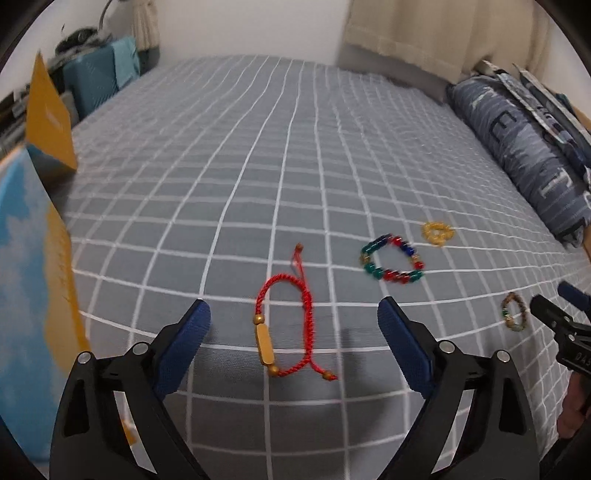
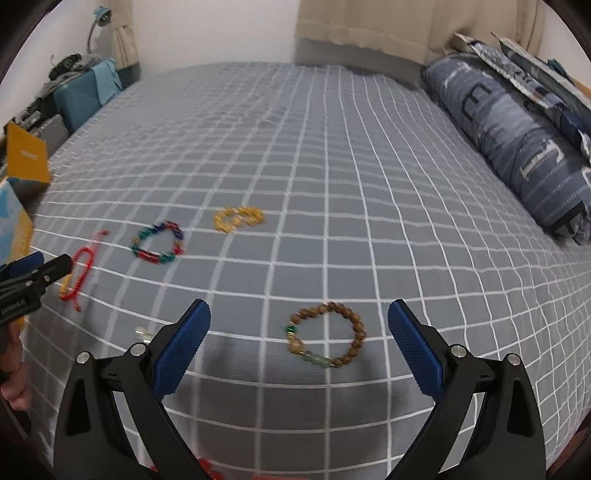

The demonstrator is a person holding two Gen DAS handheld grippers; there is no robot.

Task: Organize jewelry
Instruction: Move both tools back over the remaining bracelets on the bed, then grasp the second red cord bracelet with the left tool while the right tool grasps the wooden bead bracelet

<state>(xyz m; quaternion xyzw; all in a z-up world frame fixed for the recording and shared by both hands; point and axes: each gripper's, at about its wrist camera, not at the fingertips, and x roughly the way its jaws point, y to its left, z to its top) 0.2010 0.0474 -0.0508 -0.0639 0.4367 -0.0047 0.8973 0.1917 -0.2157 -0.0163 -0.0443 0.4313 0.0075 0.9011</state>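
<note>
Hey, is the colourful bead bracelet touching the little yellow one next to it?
Apart. The right wrist view shows bare checked bedsheet between the multicoloured bead bracelet and the yellow bracelet; the left wrist view shows a gap too.

A bed [image 2: 295, 166] with a grey, white-gridded sheet fills the room. White wall [image 2: 214, 33] behind; beige curtains [image 2: 406, 26] above. Blue patterned pillow [image 2: 517, 140] right; teal suitcase [image 2: 79, 99] left.
</note>
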